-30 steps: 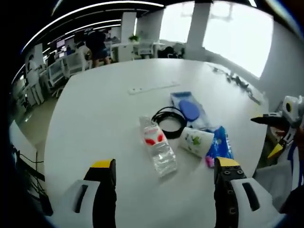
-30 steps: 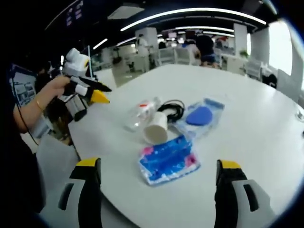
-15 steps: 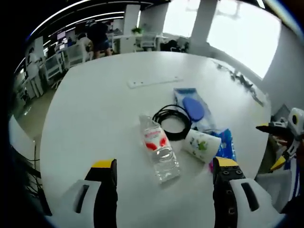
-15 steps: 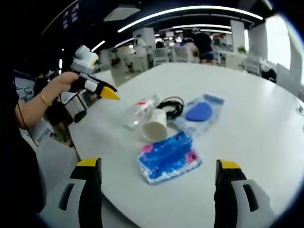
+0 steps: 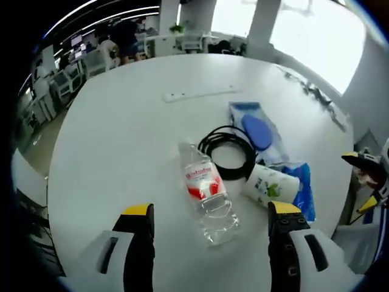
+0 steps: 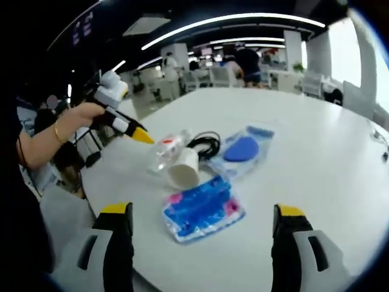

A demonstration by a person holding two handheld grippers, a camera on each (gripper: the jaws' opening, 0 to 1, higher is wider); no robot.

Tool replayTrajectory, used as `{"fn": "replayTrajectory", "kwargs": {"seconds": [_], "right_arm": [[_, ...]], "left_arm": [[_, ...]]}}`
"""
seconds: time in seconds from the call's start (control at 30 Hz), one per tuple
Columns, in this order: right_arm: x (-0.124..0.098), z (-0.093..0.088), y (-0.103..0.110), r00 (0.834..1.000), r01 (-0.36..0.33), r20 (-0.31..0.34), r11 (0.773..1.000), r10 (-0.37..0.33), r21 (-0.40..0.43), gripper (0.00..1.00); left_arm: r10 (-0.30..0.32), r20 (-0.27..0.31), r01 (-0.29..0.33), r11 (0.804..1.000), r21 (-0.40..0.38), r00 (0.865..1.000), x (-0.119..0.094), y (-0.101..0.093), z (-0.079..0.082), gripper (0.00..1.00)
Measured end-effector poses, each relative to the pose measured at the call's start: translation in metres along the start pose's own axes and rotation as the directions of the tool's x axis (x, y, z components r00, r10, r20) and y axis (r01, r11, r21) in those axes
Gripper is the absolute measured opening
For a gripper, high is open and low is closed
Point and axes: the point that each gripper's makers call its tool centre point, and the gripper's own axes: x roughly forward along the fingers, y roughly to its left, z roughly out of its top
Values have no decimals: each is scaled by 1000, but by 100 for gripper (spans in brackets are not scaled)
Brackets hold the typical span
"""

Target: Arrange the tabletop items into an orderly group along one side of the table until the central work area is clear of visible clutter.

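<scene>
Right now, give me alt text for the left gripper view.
Open left tongs hover over a clear water bottle lying on a white table, beside a black cable coil, tipped paper cup and blue packets.

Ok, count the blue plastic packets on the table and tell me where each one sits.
2. The clear pouch with a blue disc lies beside the black cable coil, farther from the grippers. The blue patterned packet lies at the table's near edge, touching the tipped paper cup.

My table [image 5: 121,134]: white. Bottle [image 5: 205,193]: clear, red label. Cable [image 5: 228,149]: black. Cup [image 5: 270,184]: white, green print. Packet [image 6: 202,208]: blue, pink corners.
</scene>
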Motion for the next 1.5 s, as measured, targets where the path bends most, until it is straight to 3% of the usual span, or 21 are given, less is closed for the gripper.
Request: {"fn": "replayTrajectory", "kwargs": {"seconds": [0.3,0.47,0.77,1.0,1.5], "right_arm": [[6,-1,-1,1000,8,1,1000,-8,10,93],[9,-2,-3,1000,23,-6,1000,-23,3,93],[13,-5,-6,1000,30,-10,999,-30,22,93],[16,-13,-7,999,31,-30,999,-30,34,93],[16,-23,-13,998,33,-62,999,-30,40,93]], "left_arm": [[-16,-31,14,997,-74,999,19,3,3,66],[-28,-47,21,988,-153,999,27,3,3,61],[-11,-74,-3,982,-188,997,42,9,8,57],[-17,-103,-11,963,-271,995,54,7,3,56],[-3,-154,-40,961,-275,988,75,8,-2,52]]}}
